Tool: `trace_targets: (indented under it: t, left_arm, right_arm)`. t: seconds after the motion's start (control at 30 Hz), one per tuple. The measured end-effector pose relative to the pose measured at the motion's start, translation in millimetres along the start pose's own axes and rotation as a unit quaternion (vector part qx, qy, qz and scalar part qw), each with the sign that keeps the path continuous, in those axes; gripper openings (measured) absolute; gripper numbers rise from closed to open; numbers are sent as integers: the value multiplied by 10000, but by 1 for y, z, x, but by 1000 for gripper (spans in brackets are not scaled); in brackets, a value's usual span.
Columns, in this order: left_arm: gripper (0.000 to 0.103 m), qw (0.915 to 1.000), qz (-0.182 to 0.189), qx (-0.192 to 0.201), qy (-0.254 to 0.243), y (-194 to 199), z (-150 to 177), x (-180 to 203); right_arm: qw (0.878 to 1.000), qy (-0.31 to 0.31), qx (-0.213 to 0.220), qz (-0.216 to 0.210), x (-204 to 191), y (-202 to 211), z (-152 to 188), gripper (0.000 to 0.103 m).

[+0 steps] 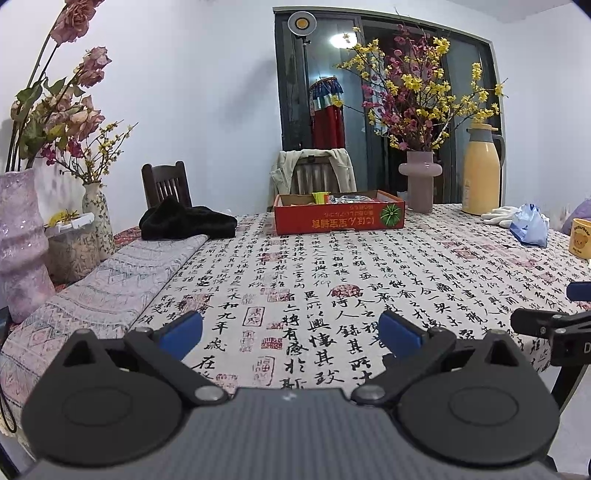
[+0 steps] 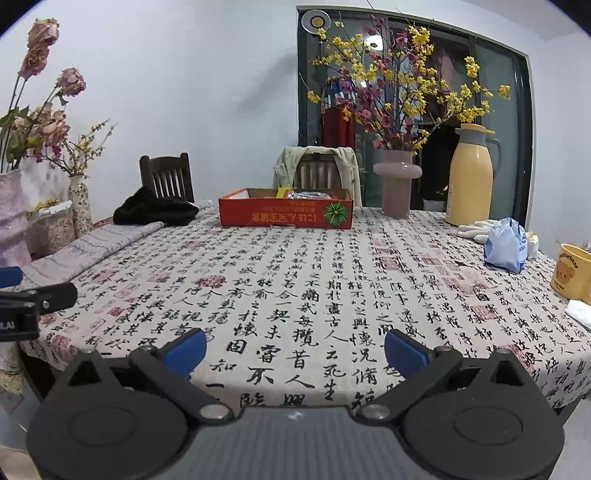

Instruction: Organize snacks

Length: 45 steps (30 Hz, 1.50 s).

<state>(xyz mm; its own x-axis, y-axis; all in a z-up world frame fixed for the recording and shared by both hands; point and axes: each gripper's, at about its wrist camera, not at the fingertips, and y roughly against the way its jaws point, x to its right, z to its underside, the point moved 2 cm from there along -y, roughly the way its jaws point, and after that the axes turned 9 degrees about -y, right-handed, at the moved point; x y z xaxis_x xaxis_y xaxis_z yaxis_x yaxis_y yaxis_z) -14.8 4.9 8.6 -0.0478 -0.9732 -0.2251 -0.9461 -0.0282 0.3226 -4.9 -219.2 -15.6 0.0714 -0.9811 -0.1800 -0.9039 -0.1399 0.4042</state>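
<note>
Only right view shows whole mug (image 2: 572, 275), white paper (image 2: 580, 312)

A plain white wall (image 1: 192, 96) filled the upper left of both views. In the upper right stood a dark-framed sliding glass door (image 1: 373, 107), its panes dark and reflecting a round ceiling light (image 1: 341, 38); a round studio lamp on a thin stand (image 1: 302, 23) sat at its top left corner. Across the centre spread a large table under a cream cloth printed with black calligraphy and red seals (image 2: 295, 280) (a paler patterned cloth (image 1: 107, 280) overlapped it at the left). Behind the table's far edge stood a dark wooden slat-backed chair (image 1: 166, 182) at centre left and a second chair draped with a beige jacket (image 1: 314, 171) at centre.
</note>
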Motion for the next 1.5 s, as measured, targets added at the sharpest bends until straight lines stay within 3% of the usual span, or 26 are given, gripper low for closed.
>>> trace_targets:
  t: [1.5]
  left_arm:
    - [103, 10000, 0, 10, 41, 0, 0, -1]
  right_arm:
    - [10000, -2, -16, -64, 2, -1, 0, 103]
